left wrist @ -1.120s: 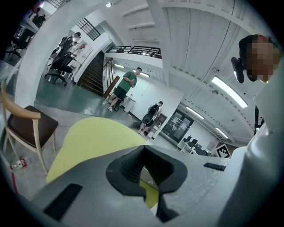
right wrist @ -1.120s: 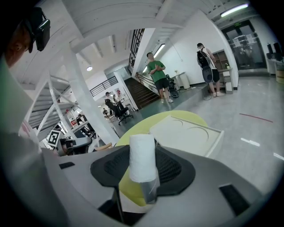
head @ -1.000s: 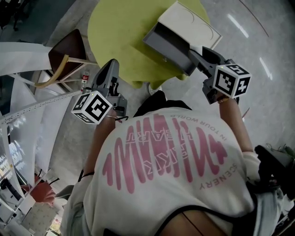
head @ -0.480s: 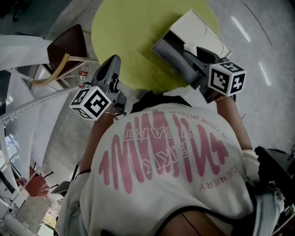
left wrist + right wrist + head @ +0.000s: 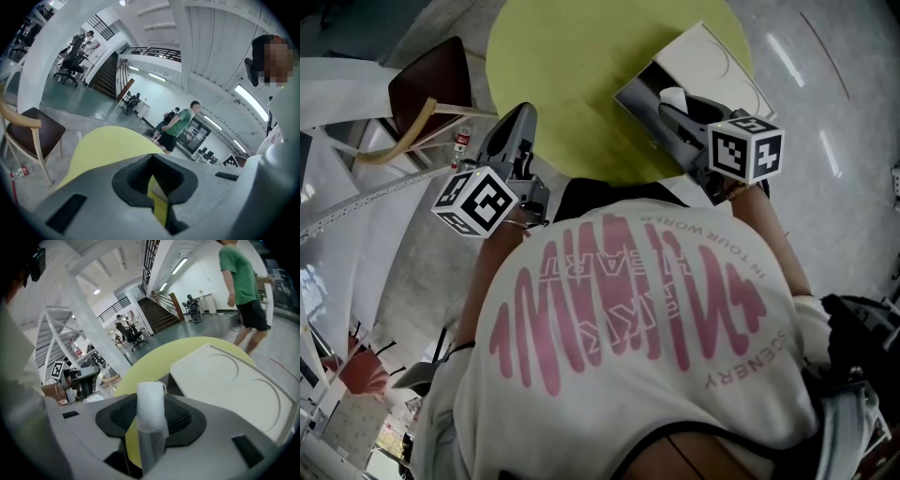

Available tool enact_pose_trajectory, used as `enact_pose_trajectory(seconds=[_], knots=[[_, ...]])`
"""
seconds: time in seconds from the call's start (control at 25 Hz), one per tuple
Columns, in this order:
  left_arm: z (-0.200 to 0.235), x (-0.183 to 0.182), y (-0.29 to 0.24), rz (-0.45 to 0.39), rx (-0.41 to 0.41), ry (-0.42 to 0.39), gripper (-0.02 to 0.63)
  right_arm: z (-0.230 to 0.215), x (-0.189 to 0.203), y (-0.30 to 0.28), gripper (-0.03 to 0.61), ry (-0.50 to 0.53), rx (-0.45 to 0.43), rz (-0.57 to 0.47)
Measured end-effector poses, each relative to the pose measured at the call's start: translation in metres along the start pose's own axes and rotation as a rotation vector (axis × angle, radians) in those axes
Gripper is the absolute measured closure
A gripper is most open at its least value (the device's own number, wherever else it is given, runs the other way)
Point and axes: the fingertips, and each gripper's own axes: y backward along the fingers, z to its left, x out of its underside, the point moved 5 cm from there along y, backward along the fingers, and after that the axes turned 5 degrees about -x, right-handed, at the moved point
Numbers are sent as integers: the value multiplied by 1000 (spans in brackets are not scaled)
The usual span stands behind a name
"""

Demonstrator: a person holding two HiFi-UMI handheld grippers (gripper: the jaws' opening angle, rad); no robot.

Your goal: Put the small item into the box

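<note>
My right gripper (image 5: 672, 105) is shut on a small white roll in clear wrap (image 5: 673, 96), which stands upright between the jaws in the right gripper view (image 5: 151, 408). It hangs over the open grey box (image 5: 639, 101) on the yellow-green round table (image 5: 572, 66). The box's white lid (image 5: 717, 66) lies open behind it and fills the right of the right gripper view (image 5: 229, 385). At the table's near left edge, my left gripper (image 5: 516, 120) holds nothing; its jaws stand together with only a thin slit showing the table (image 5: 108, 145).
A wooden chair with a dark seat (image 5: 427, 89) stands left of the table, with a small bottle (image 5: 461, 141) on the floor beside it. A person in a green shirt (image 5: 178, 126) walks beyond the table. White stair railings run along the left.
My right gripper has carried the white roll forward and down, from the box's near end to over its inside. The left gripper has drifted a little along the table's edge.
</note>
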Motion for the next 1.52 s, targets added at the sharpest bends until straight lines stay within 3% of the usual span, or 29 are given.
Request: enact_pose_trajectory(seconds=[0.8, 1.52], knots=[[32, 3, 24, -36, -71, 49, 606, -7, 18, -40, 399, 26, 64, 214], [44, -1, 25, -37, -70, 59, 606, -14, 43, -57, 399, 18, 108, 349]])
